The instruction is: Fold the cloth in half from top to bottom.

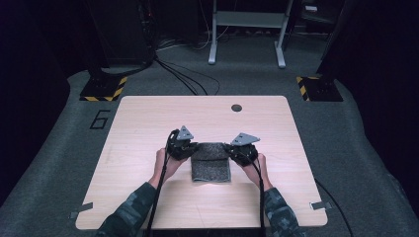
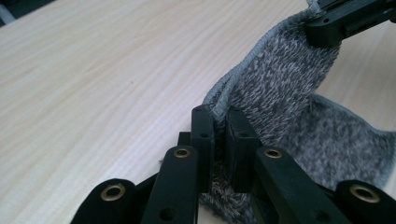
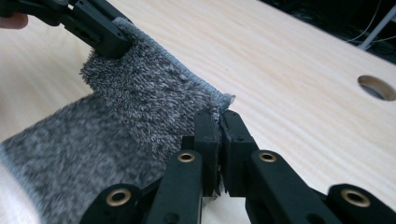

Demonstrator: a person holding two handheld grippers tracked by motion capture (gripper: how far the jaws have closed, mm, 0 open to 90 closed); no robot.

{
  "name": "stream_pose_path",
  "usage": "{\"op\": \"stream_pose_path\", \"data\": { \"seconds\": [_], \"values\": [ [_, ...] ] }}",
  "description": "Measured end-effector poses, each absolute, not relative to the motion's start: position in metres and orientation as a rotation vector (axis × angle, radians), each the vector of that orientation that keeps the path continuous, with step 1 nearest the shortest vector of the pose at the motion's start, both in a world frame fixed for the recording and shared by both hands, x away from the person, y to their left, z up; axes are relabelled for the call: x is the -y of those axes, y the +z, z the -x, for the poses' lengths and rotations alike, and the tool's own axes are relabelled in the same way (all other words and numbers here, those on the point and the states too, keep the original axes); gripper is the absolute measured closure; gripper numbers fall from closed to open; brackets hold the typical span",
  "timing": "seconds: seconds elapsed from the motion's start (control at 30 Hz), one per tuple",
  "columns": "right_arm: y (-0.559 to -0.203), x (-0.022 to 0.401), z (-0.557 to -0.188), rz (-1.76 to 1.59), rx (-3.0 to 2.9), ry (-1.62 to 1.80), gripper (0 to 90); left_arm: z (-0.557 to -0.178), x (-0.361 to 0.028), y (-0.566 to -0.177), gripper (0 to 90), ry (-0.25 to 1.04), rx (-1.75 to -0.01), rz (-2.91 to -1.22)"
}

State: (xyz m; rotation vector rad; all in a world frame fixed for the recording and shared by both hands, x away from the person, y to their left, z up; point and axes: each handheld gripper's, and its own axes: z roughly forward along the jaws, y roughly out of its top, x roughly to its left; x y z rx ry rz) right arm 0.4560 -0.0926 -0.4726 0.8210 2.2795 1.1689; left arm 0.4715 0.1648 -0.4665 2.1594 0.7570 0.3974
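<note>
Your left gripper (image 1: 190, 148) and right gripper (image 1: 232, 149) each have their jaws clamped on a far corner of the grey towel (image 1: 211, 165), which lies near the middle of the table (image 1: 148, 118), a little toward your side. In the left gripper view the gripper (image 2: 219, 135) pinches the towel's (image 2: 289, 93) stitched edge between its pads, and the right gripper holds the other corner at the top right of that view. In the right gripper view the gripper (image 3: 219, 128) bites the towel (image 3: 140, 107) at its corner — the hemmed edge runs straight across to the left gripper at the upper left. Between the two grips the far edge is lifted off the table (image 3: 299, 70), while the near part of the towel rests flat on the wood. The towel looks folded — you hold the upper flap. Your hands sit just beside the towel, one on each side.
</note>
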Motion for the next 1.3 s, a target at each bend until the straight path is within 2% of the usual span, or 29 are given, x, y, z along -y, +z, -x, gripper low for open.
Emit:
{"op": "stream_pose_path", "data": {
  "seconds": [0.23, 0.37, 0.47, 0.63, 0.8, 0.97, 1.13, 1.3],
  "values": [
    [-0.482, 0.091, -0.442, -0.820, -2.324, 1.147, 84.9, -0.459, -0.168, -0.477, 79.6, 0.354, -0.760, -2.166],
    [-0.483, 0.093, -0.434, -0.832, -2.334, 1.157, 81.2, -0.451, -0.173, -0.479, 71.9, 0.304, -0.755, -2.164],
    [-0.481, 0.098, -0.427, -0.825, -2.345, 1.178, 74.3, -0.443, -0.178, -0.479, 63.5, 0.269, -0.758, -2.150],
    [-0.474, 0.115, -0.416, -0.867, -2.322, 1.217, 56.4, -0.429, -0.190, -0.471, 46.3, 0.249, -0.772, -2.148],
    [-0.464, 0.122, -0.414, -0.908, -2.290, 1.240, 48.3, -0.429, -0.199, -0.460, 34.7, 0.309, -0.820, -2.092],
    [-0.468, 0.110, -0.425, -0.967, -2.315, 1.203, 37.2, -0.447, -0.192, -0.471, 27.4, 0.298, -0.885, -2.124],
    [-0.489, 0.096, -0.429, -0.999, -2.376, 1.071, 26.6, -0.438, -0.177, -0.489, 24.9, 0.334, -0.855, -2.240],
    [-0.502, 0.096, -0.427, -1.027, -2.402, 1.011, 23.1, -0.433, -0.175, -0.503, 22.7, 0.339, -0.851, -2.311]
  ]
}}
